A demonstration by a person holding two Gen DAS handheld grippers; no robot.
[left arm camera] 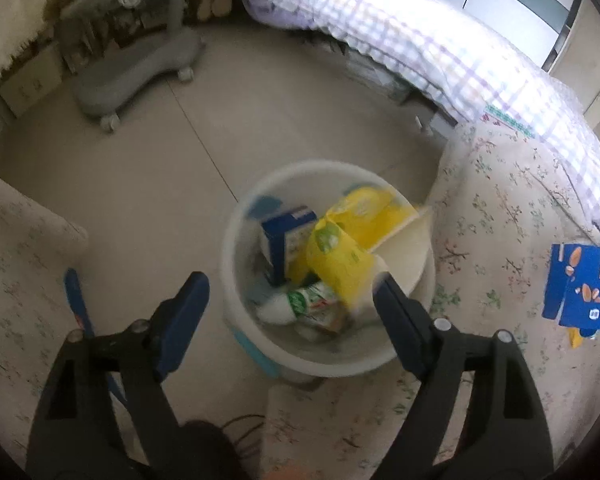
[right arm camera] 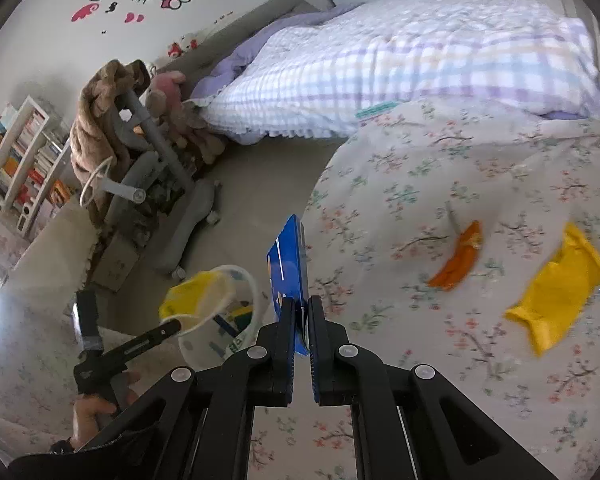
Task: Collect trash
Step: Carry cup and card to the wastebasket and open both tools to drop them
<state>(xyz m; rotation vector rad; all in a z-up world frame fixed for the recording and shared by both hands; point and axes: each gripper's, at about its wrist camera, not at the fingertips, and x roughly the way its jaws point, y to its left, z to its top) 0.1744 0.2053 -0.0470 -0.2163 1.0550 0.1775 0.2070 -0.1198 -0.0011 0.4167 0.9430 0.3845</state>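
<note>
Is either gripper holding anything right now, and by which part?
The right gripper pinches the blue carton by its lower edge. The left gripper is open above the bin, holding nothing.

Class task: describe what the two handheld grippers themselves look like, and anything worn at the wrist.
Both are black plastic linkages with round silver pivot pins. The left gripper has dark blue pads on its fingers; the right gripper has black fingers with blue on the inner faces. The hand grips a black handle; a dark sleeve cuff and dark wristband show.
</note>
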